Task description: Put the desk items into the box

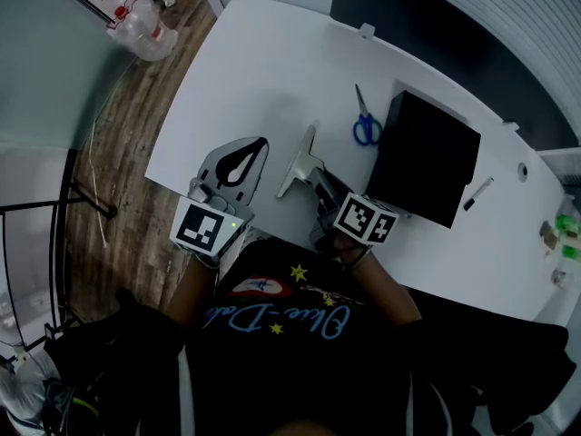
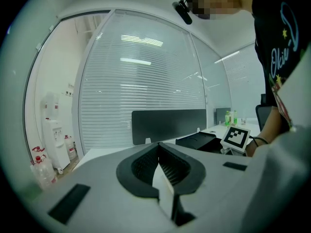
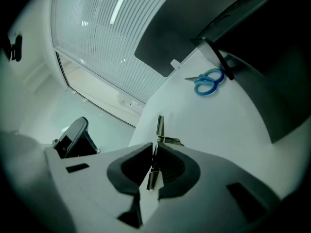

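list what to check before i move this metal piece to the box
1. Hold of the right gripper on the metal piece: ok, shut on it.
2. Piece lifted off the desk: cannot tell.
3. Top of the box open: cannot tell.
4. Way to the box free: not ok, the scissors lie just beside it.
5. The left gripper shut, empty, off to the side: ok.

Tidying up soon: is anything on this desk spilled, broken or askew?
Nothing stands out. The scissors and pen lie flat beside the black box; the metal piece stands on edge only because the right gripper pinches it.
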A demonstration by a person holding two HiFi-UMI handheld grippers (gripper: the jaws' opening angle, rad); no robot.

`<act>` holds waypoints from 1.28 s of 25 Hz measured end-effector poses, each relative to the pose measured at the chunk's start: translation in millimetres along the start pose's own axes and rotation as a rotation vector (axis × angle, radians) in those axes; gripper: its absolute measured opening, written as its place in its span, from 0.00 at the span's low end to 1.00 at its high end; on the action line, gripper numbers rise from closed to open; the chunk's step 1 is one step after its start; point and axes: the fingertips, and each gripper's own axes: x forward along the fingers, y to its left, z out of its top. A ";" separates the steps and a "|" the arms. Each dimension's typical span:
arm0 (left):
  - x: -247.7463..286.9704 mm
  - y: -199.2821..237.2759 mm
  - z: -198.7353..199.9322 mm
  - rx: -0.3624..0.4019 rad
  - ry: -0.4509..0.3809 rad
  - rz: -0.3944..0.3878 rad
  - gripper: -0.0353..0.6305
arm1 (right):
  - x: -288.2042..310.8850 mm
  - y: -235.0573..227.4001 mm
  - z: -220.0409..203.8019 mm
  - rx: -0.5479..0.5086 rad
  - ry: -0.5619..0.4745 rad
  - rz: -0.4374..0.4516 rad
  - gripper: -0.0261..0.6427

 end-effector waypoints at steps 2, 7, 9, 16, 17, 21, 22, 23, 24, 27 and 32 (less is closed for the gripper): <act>0.0 -1.5 1.4 0.003 -0.003 -0.005 0.06 | -0.4 7.3 1.5 0.011 -0.005 0.023 0.09; 0.2 -3.8 4.6 0.018 -0.005 -0.012 0.06 | -4.3 22.6 8.9 -0.009 -0.026 0.071 0.06; -1.2 -4.6 6.3 0.020 -0.007 -0.012 0.06 | -6.5 26.5 9.9 -0.025 -0.029 0.078 0.06; -3.6 -9.8 6.5 0.028 -0.002 -0.008 0.06 | -16.1 31.5 12.6 -0.047 -0.045 0.094 0.06; -3.2 -11.1 6.6 0.029 -0.001 -0.007 0.06 | -18.0 31.8 13.9 -0.049 -0.050 0.097 0.06; -0.9 -16.6 8.9 0.032 -0.008 -0.005 0.06 | -26.5 34.2 20.8 -0.054 -0.070 0.113 0.06; -0.5 -17.6 9.7 0.031 -0.010 -0.004 0.06 | -28.7 35.5 22.6 -0.055 -0.075 0.118 0.06; -0.1 -18.3 10.5 0.030 -0.011 -0.003 0.06 | -30.6 37.1 24.4 -0.056 -0.080 0.123 0.06; 0.3 -18.7 11.1 0.028 -0.012 -0.001 0.06 | -32.3 38.8 26.2 -0.057 -0.085 0.128 0.06; 2.1 -21.3 11.6 0.012 -0.013 0.001 0.06 | -38.8 42.6 31.7 -0.054 -0.101 0.149 0.06; 8.4 -32.1 12.3 0.042 -0.019 -0.004 0.06 | -54.1 43.4 42.6 -0.055 -0.133 0.180 0.06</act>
